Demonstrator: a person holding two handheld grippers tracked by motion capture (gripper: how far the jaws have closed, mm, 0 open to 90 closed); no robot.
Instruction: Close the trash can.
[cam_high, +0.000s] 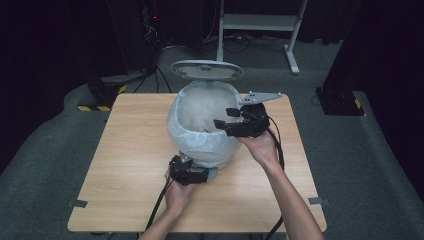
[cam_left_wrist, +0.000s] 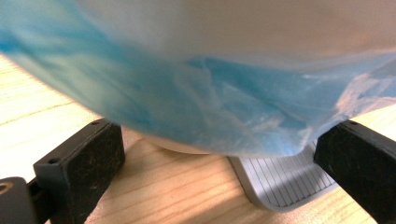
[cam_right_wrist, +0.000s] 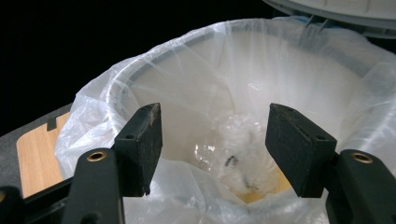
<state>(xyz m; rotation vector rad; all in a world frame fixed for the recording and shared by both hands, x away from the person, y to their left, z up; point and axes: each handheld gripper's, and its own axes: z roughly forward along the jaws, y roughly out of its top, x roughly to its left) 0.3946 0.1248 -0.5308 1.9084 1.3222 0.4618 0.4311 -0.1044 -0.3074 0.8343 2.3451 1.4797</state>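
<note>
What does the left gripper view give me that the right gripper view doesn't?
The left gripper view looks low at the bin's base: the ribbed grey pedal under the hanging edge of the bag, and the tabletop between the open left tool.

The right gripper view looks down into the bin: the rim, the raised lid and crumpled clear scraps at the bottom, seen between the open right tool.

Both show the plastic liner bag and wooden table.
</note>
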